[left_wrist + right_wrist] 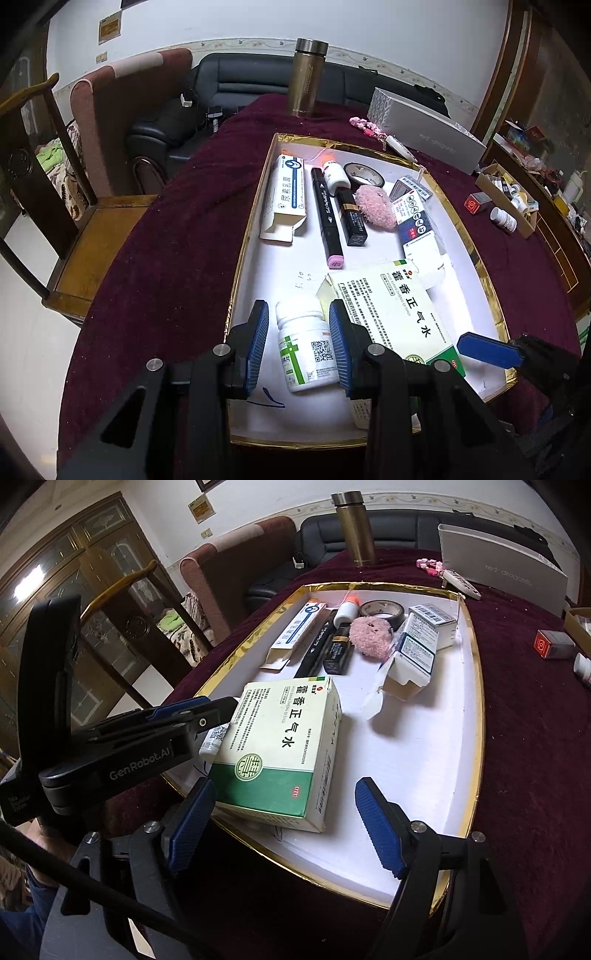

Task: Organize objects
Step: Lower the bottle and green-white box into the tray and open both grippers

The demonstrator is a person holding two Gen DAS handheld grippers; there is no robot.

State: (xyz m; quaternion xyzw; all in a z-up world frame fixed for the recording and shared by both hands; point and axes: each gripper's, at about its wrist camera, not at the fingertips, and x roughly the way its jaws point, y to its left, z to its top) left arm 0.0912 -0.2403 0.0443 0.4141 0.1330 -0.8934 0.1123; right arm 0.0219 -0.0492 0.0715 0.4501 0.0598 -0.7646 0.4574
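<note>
Left wrist view is showing 1 gold-rimmed tray point(255, 206) holding 4 cartons, 2 white bottles, 1 black marker point(327, 218), 1 tape roll point(364, 174) and 1 pink puff point(373, 206). The left gripper point(299, 343) is straddling the nearer white pill bottle point(306, 347), lying at the tray's near edge; whether its blue pads are pressing, I cannot tell. The right gripper point(284, 825) is standing with jaws apart around the green-and-white medicine box point(280, 753), lying flat just beside that bottle, pads not touching.
</note>
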